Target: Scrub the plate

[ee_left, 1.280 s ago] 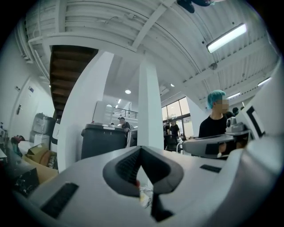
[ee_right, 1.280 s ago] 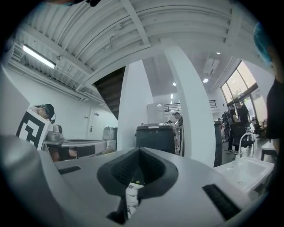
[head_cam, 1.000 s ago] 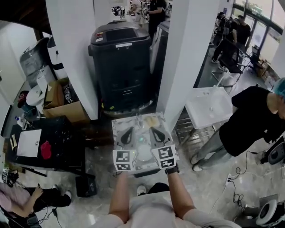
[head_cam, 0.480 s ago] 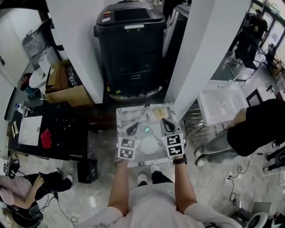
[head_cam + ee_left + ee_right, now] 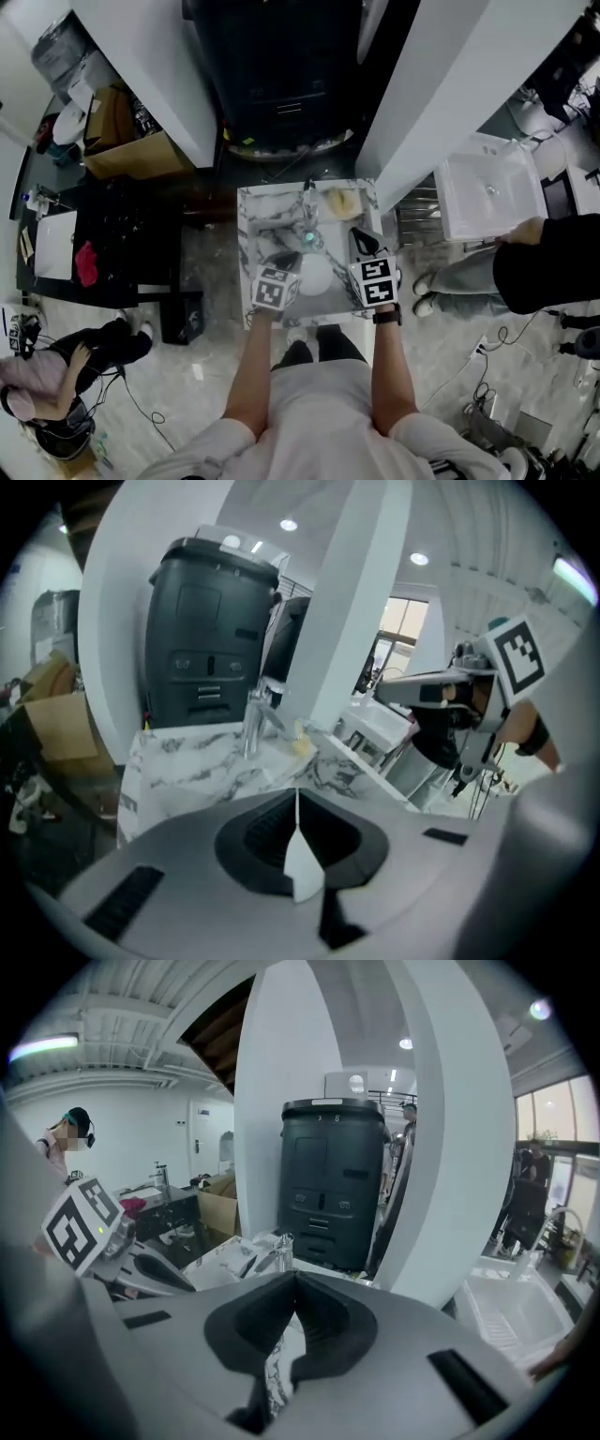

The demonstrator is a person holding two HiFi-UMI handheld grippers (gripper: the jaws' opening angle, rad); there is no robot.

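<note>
A white plate (image 5: 315, 275) lies on the small marble-topped table (image 5: 262, 225), near its front edge. Behind it stands a chrome faucet (image 5: 307, 204), with a yellow sponge (image 5: 339, 200) at the back right. My left gripper (image 5: 280, 259) hovers just left of the plate, shut and holding nothing. My right gripper (image 5: 359, 240) is over the table's right side, also shut and holding nothing. The left gripper view shows its shut jaws, the faucet (image 5: 253, 719), the sponge (image 5: 302, 745) and the right gripper (image 5: 422, 686). The right gripper view shows the left gripper (image 5: 141, 1269) at the left.
A tall black bin (image 5: 272, 66) stands behind the table between two white pillars. A cardboard box (image 5: 122, 141) and a black table (image 5: 103, 262) are at the left. A white sink stand (image 5: 483, 197) and a person in black (image 5: 553, 262) are at the right.
The head view has tipped further down onto the table. The two grippers have drawn a little apart over the marble top, the right one toward the right edge. Both stay shut.
</note>
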